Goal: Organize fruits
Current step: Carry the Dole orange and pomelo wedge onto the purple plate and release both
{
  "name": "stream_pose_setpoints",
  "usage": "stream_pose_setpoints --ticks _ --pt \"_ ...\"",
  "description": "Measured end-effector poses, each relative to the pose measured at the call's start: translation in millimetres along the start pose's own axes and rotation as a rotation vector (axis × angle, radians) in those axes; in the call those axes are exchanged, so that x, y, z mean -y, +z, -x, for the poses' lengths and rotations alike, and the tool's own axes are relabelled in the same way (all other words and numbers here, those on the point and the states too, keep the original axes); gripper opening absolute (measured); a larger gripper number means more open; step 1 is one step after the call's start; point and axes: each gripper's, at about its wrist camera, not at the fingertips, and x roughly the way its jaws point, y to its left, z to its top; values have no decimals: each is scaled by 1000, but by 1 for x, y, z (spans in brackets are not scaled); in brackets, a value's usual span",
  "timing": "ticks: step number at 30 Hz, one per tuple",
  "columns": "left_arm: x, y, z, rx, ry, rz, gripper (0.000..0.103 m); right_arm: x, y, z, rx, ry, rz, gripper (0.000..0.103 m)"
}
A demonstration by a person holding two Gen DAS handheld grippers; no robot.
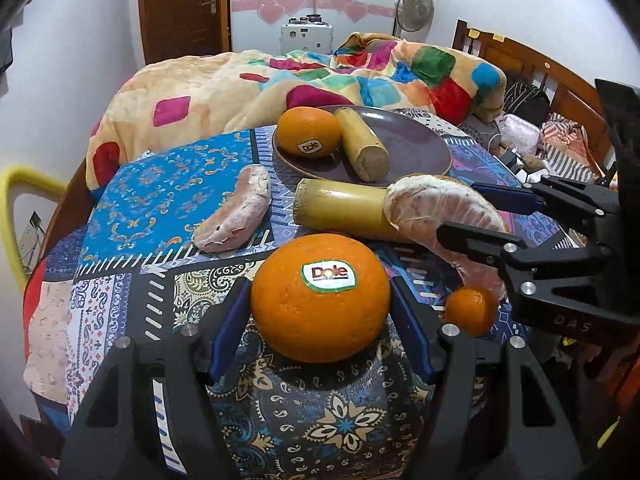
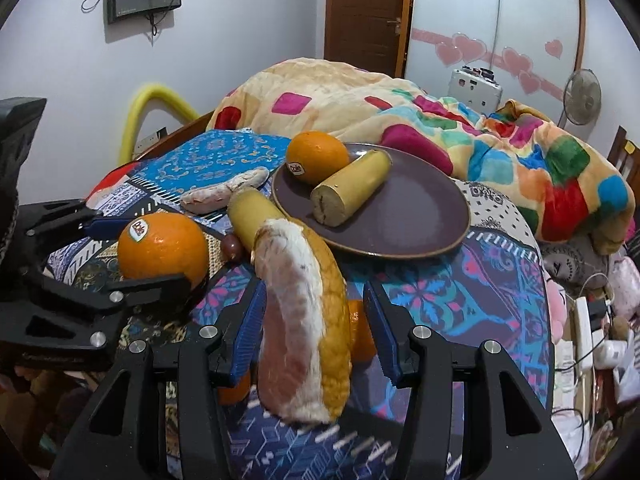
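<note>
Fruits: scattered on the patterned cloth, lower half of both frames; plate upper centre already carries one orange and one cane piece.

Left gripper: jaws apart, bracketing the near orange at lower centre; blue pads look to touch or nearly touch its sides, firm clamp unconfirmed.

Right gripper: jaws apart around the pomelo wedge; a gap shows on both sides, so no grip.

Advice, judged: centre each fruit between the pads, close gently on the soft wedge, lift clear of the small orange and loose cane, then set both on bare plate.
</note>
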Motion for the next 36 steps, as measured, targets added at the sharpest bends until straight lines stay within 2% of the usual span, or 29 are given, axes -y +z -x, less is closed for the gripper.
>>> stream_pose_setpoints --ticks 5,9,16,17,18,27,36 --pt "2 2 -7 -3 9 -4 69 -1 3 -3 -8 17 7 44" --pt "-1 3 -16 -30 -22 23 70 -1 5 -5 -23 26 13 44" --pt "5 2 -15 -25 2 6 69 1 8 -8 -43 52 7 44" --pt "6 2 -15 -26 3 6 69 2 8 -8 -44 59 5 43" --pt "6 2 -14 -28 2 9 69 2 8 -8 -43 70 4 37" --pt "2 0 -7 -33 9 34 69 5 6 8 -1 88 -45 25" --pt "2 11 11 16 22 28 69 22 12 31 49 64 -82 24"
